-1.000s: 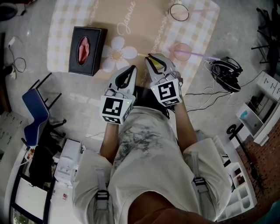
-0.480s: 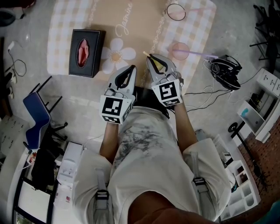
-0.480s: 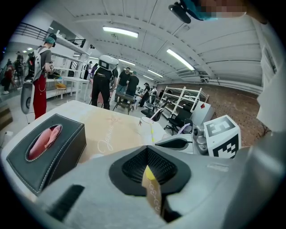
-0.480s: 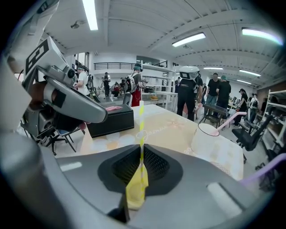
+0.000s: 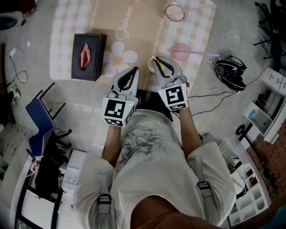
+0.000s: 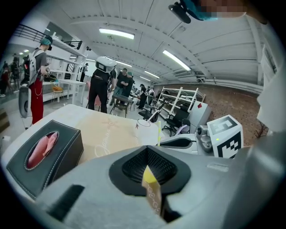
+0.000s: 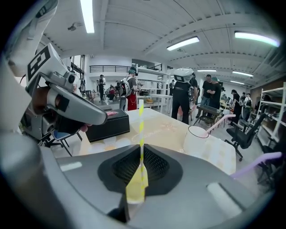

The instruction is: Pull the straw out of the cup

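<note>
My right gripper [image 5: 155, 59] is shut on a yellow-and-white striped straw [image 7: 141, 129] that stands upright above its jaws, clear of both cups; its lower end is hidden. From the left gripper view the straw [image 6: 158, 133] rises beside the right gripper [image 6: 178, 142]. A clear cup [image 5: 174, 12] with a pink straw stands at the far side of the mat. A second cup [image 5: 183, 51] with a purple straw sits just right of my right gripper. My left gripper [image 5: 135, 70] is shut beside it; a thin yellow and tan sliver shows in its slit.
A black tissue box [image 5: 88, 50] sits on the left of the checked mat [image 5: 138, 27]. A tangle of cables and a black headset [image 5: 230, 71] lie right of the table. A blue chair [image 5: 38, 112] stands at the left. People stand beyond the table's far side.
My right gripper has lifted slightly with the yellow straw in it. The left gripper has stayed where it was.
</note>
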